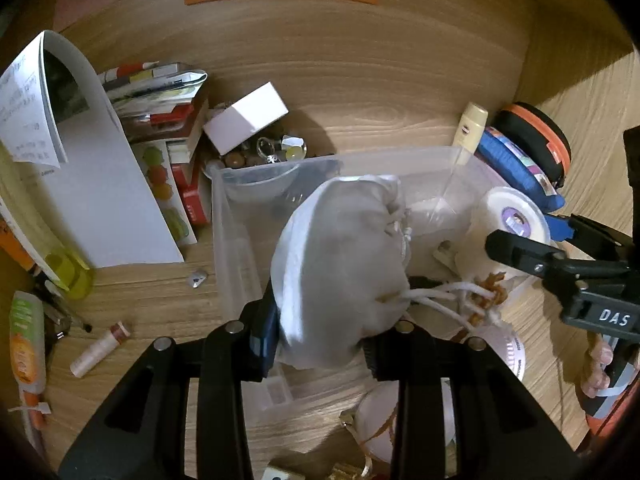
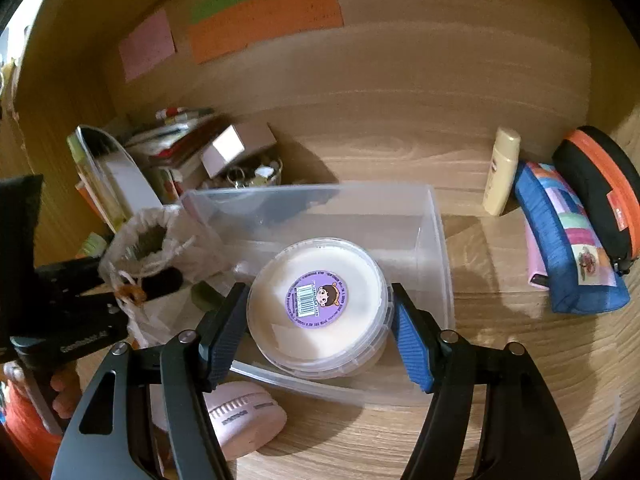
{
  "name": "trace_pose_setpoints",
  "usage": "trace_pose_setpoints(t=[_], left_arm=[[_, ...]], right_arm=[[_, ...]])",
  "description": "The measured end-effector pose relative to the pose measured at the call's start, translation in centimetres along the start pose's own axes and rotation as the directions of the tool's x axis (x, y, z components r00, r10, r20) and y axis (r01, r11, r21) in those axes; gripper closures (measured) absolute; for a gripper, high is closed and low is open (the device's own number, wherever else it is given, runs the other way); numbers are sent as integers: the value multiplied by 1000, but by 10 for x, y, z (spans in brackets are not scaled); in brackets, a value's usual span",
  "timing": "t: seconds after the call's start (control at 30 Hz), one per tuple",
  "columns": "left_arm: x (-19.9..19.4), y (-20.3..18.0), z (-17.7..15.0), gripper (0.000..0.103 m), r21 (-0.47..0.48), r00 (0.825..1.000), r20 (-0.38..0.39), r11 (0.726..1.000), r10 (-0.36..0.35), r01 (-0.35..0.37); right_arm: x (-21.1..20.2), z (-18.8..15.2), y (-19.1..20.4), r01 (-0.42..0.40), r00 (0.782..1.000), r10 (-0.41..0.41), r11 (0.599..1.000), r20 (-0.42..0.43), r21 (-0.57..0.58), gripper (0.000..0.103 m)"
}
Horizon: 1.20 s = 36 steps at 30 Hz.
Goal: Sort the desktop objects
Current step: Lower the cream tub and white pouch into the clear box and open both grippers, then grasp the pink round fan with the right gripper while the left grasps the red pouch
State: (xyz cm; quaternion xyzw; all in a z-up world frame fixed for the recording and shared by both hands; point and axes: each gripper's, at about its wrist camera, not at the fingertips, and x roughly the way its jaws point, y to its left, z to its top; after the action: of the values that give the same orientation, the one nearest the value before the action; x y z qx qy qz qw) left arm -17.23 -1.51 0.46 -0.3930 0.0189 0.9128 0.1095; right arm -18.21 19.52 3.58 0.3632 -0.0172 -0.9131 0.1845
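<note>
Home desk (image 2: 400,152): books (image 2: 176,140), sticky notes (image 2: 264,20).

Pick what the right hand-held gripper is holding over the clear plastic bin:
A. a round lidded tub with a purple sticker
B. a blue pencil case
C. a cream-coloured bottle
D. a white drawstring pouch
A: the right hand-held gripper has its pads against both sides of the round tub, above the clear bin.

Pouch (image 1: 340,264) and tub (image 2: 320,304) over bin (image 2: 436,240)

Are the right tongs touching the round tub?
Touching. The right wrist view shows both pads pressed against the tub, one on each side, holding it over the clear bin.
</note>
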Motion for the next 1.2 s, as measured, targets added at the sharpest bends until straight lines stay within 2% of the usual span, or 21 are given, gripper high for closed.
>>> trace_pose_setpoints(t=[0.27, 0.37, 0.4, 0.5, 0.57, 0.7, 0.83, 1.03, 1.2], left_arm=[[-2, -6, -2, 60, 29, 998, -34, 998, 60, -59], [-7, -9, -4, 48, 43, 998, -34, 998, 51, -49], [-12, -11, -4, 35, 44, 998, -20, 997, 67, -66], [-26, -16, -6, 26, 64, 993, 46, 991, 113, -116], [-34, -19, -8, 25, 84, 988, 71, 986, 137, -142], [-43, -18, -11, 20, 81, 988, 76, 987, 132, -138], [-50, -15, -15, 12, 58, 988, 80, 989, 129, -134], [-62, -13, -28, 9, 63, 985, 81, 985, 155, -160], [-69, -3, -44, 8, 35, 987, 49, 987, 152, -154]], right_arm=[[11, -2, 4, -1, 997, 0, 1000, -80, -16, 38], [10, -4, 6, -7, 995, 4, 1000, -97, -26, 37], [9, -5, 6, -9, 995, 6, 1000, -100, -27, 37], [5, -6, 7, -28, 995, 26, 999, -97, -21, 37], [0, -5, 11, -15, 996, 12, 999, -83, -36, 37], [-10, -7, 17, 2, 998, -6, 998, -68, -60, 36], [-20, -13, 18, -4, 998, 1, 999, -56, -50, 29], [-35, -23, 19, -2, 999, 0, 999, -51, -39, 25], [-50, -33, 18, 6, 999, -8, 999, -36, -36, 21]])
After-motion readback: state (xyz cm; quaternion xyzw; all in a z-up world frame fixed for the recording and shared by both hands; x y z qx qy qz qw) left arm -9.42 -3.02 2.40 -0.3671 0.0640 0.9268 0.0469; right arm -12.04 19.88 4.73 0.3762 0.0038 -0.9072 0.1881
